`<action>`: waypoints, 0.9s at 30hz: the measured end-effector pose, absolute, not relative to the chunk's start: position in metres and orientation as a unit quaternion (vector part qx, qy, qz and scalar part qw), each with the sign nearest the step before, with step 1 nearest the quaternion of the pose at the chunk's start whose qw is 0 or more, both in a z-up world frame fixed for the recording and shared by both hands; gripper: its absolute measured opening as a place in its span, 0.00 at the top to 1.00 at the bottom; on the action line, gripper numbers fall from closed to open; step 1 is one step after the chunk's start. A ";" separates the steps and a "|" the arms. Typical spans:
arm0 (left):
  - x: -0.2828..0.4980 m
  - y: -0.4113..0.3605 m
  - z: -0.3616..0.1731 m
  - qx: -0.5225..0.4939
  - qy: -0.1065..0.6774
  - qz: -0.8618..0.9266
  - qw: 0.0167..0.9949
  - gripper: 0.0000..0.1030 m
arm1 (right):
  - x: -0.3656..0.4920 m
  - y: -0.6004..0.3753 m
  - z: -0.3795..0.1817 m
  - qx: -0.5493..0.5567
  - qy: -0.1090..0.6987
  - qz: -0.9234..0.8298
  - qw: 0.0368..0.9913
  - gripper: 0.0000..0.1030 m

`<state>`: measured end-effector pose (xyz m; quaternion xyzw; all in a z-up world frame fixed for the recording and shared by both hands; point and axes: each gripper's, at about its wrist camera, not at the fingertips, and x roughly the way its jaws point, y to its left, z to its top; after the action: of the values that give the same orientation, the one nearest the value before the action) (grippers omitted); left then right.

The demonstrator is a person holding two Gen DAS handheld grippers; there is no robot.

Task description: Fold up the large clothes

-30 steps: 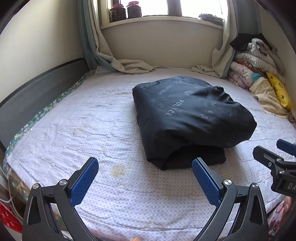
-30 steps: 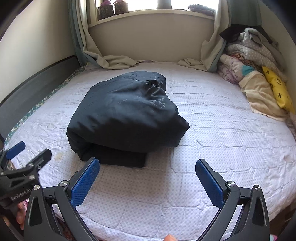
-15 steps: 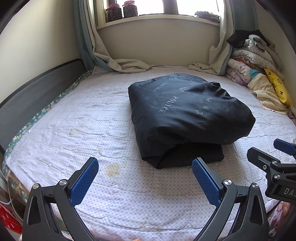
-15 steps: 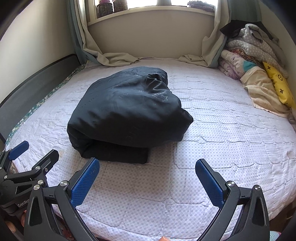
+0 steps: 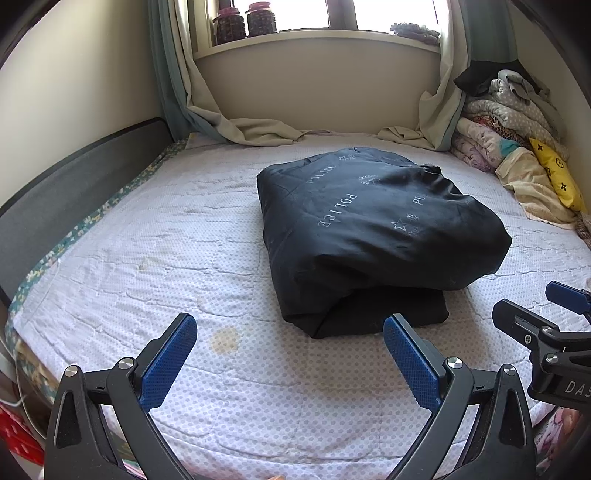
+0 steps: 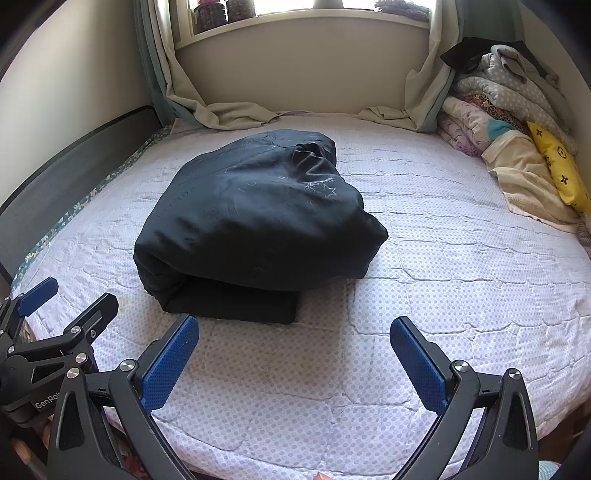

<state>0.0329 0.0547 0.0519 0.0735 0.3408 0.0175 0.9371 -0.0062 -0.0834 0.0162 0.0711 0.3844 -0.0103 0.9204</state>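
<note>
A large black padded garment (image 5: pixel 373 236) printed with "POLICE" lies folded into a thick bundle in the middle of the bed; it also shows in the right wrist view (image 6: pixel 255 225). My left gripper (image 5: pixel 290 350) is open and empty, above the bed's near edge, short of the bundle's front left corner. My right gripper (image 6: pixel 295 354) is open and empty, short of the bundle's front right side. The right gripper also shows at the right edge of the left wrist view (image 5: pixel 546 325), and the left gripper at the left edge of the right wrist view (image 6: pixel 55 317).
The bed has a dotted white quilt (image 5: pixel 147 266) and a dark headboard (image 5: pixel 74 177) on the left. A pile of folded blankets and a yellow pillow (image 5: pixel 554 177) sits at the far right. Curtains (image 5: pixel 251 129) drape onto the far end under the window sill with jars (image 5: pixel 243 22).
Both grippers have moved a little closer to the bundle and tilted slightly down. Both stay open. The garment has not moved.
</note>
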 end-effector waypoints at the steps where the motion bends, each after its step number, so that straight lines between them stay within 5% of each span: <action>1: 0.033 0.055 0.053 0.072 0.341 0.016 0.937 0.01 | -0.006 -0.084 0.016 0.070 0.384 -0.010 0.921 0.00; 27: 0.026 0.048 0.058 0.089 0.321 0.014 0.943 0.01 | -0.007 -0.084 0.016 0.071 0.383 -0.012 0.921 0.00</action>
<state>0.0263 0.0476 0.0578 0.0892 0.3213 0.0139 0.9427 -0.0074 -0.0839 0.0157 0.0705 0.3830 -0.0116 0.9210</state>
